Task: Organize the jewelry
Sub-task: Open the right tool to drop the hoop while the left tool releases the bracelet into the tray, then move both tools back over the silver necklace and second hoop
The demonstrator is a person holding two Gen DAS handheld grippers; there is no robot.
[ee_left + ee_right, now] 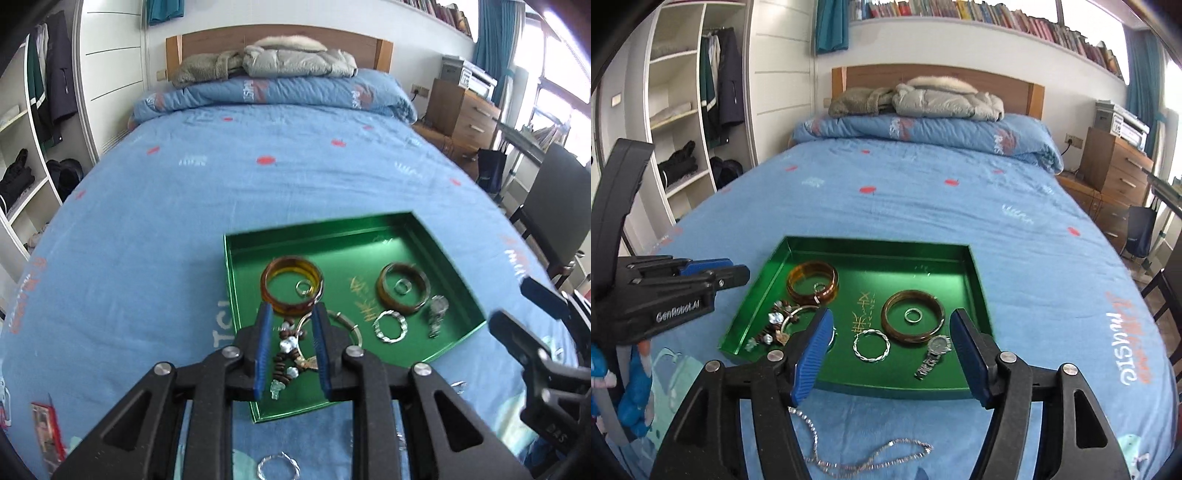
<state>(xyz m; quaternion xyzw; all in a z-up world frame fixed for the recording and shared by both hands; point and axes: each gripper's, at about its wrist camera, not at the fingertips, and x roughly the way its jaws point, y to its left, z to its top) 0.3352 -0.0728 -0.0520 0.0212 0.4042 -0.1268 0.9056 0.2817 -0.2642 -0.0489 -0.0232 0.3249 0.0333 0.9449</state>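
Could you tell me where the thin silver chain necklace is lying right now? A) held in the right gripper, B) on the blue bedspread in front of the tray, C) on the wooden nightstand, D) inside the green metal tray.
B: in the right wrist view the thin silver chain necklace lies on the blue bedspread, nearer the camera than the green metal tray, with the right gripper open above it.

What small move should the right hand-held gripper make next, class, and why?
Probably lower the right hand-held gripper toward the silver chain. It is open and empty, and the chain lies on the blue bedspread in front of the green tray, which already holds bangles, rings and a watch.
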